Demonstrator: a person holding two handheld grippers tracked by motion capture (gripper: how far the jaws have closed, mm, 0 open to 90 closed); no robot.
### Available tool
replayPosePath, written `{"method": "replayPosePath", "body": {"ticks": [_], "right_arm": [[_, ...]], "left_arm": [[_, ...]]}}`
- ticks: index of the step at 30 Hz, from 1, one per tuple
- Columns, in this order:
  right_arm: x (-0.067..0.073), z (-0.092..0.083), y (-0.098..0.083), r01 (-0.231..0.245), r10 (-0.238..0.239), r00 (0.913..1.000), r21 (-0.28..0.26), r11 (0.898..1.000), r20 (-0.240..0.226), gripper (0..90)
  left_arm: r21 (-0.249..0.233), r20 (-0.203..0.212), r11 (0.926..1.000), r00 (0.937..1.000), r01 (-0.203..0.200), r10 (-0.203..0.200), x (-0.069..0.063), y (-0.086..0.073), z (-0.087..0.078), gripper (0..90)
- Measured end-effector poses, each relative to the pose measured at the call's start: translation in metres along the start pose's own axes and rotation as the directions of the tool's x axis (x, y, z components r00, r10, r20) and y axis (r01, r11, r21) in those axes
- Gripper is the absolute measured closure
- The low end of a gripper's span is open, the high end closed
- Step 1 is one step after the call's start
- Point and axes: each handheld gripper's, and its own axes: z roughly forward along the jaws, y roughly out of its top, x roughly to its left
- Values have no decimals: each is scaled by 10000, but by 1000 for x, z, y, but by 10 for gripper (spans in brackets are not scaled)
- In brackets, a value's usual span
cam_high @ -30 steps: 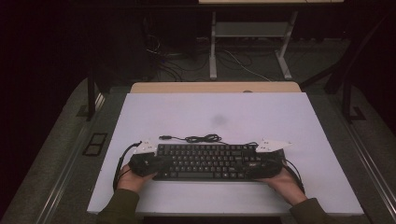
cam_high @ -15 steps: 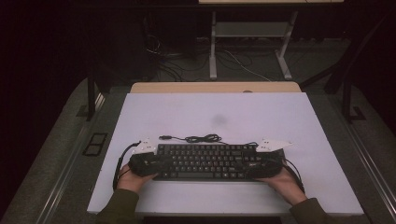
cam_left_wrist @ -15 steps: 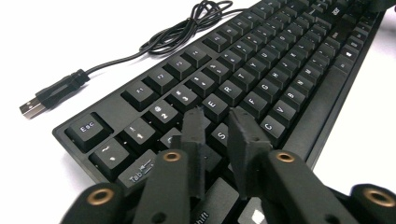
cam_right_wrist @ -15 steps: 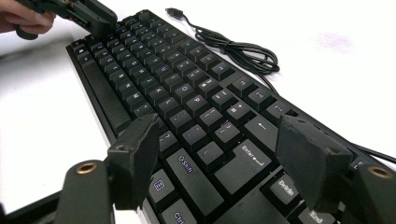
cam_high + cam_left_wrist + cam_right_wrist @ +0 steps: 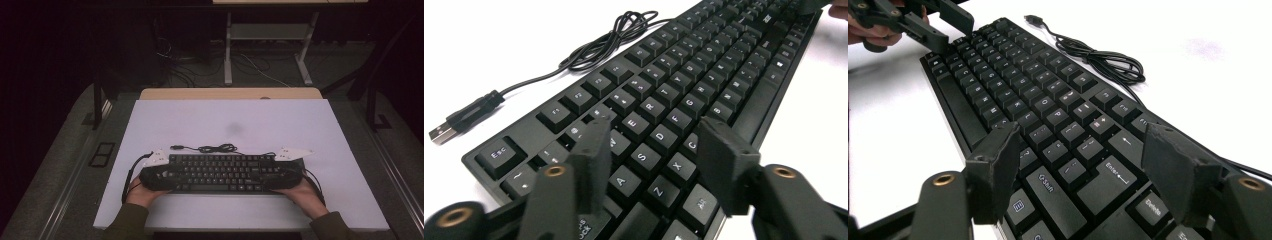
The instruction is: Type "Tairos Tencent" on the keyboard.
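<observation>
Keyboard (image 5: 222, 172) lay on the bench (image 5: 230, 125) as we saw our left gripper (image 5: 651, 150), just opening, straddling its left end unclamped, and our right gripper (image 5: 1083, 165) spread over its right end.

Dim room, grey carpet (image 5: 60, 165), white table (image 5: 280, 125)

A white table (image 5: 300, 125) carries a black keyboard (image 5: 220, 172) lying flat near its front edge. The keyboard's black cable (image 5: 212, 148) lies bunched on the tabletop just behind it, the USB plug (image 5: 441, 132) resting on the surface.
</observation>
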Motion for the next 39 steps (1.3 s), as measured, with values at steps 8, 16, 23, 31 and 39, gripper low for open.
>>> {"method": "replayPosePath", "body": {"ticks": [8,16,23,31,39], "right_arm": [[-1,4,8,-121,118,9993,-80,9999,-346,363],[-2,7,15,-175,168,9976,-92,9998,-666,448],[-2,11,20,-181,170,9959,-113,9998,-886,512],[0,17,27,-29,27,9961,-28,10000,-883,575],[-1,25,32,38,-29,9945,86,10000,-1046,681]], "left_arm": [[-161,-78,9999,10000,47,-48,-1,1,0,335],[-234,-147,9996,9998,154,-157,-2,2,1,226],[-299,-198,9993,9995,238,-244,-4,2,3,135],[-276,-208,9994,9995,219,-225,-7,3,6,71],[-255,-273,9995,9994,185,-192,-9,5,8,6]]}}
